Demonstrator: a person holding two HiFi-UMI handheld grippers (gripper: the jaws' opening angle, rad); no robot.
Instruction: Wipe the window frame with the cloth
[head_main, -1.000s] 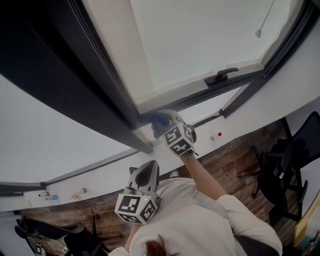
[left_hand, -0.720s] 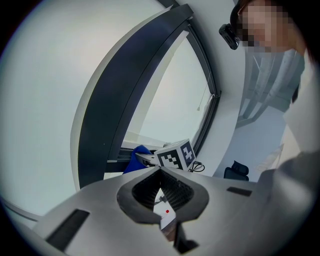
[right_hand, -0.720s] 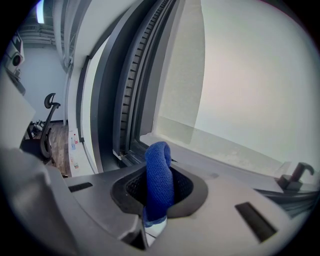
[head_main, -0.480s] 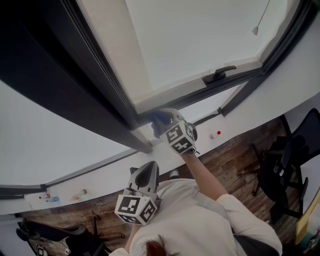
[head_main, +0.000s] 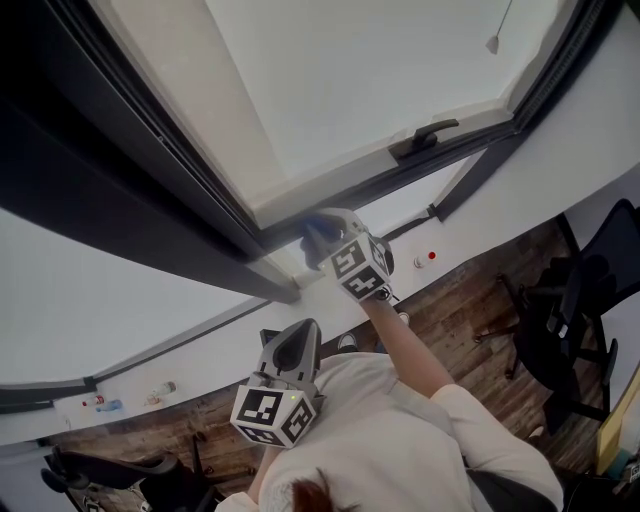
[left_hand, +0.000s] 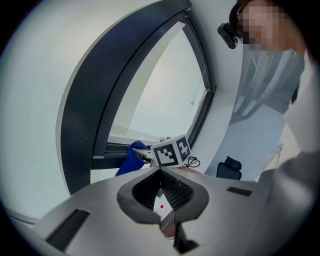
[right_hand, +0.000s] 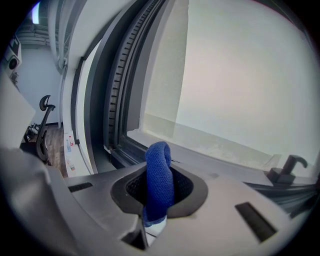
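Blue cloth (right_hand: 159, 170), clamped in the right gripper (head_main: 335, 240), is wiping the window frame's (head_main: 370, 192) lower corner. Next, it probably needs sliding along that edge. The left gripper (head_main: 290, 350) is idling, closed and empty.

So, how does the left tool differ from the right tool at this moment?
The right tool is shut on the blue cloth; the left tool is shut with nothing in it. The right tool is raised to the window frame, at its lower corner; the left tool is held low, close to the person's body, away from the frame. Both have the same grey body and a marker cube.
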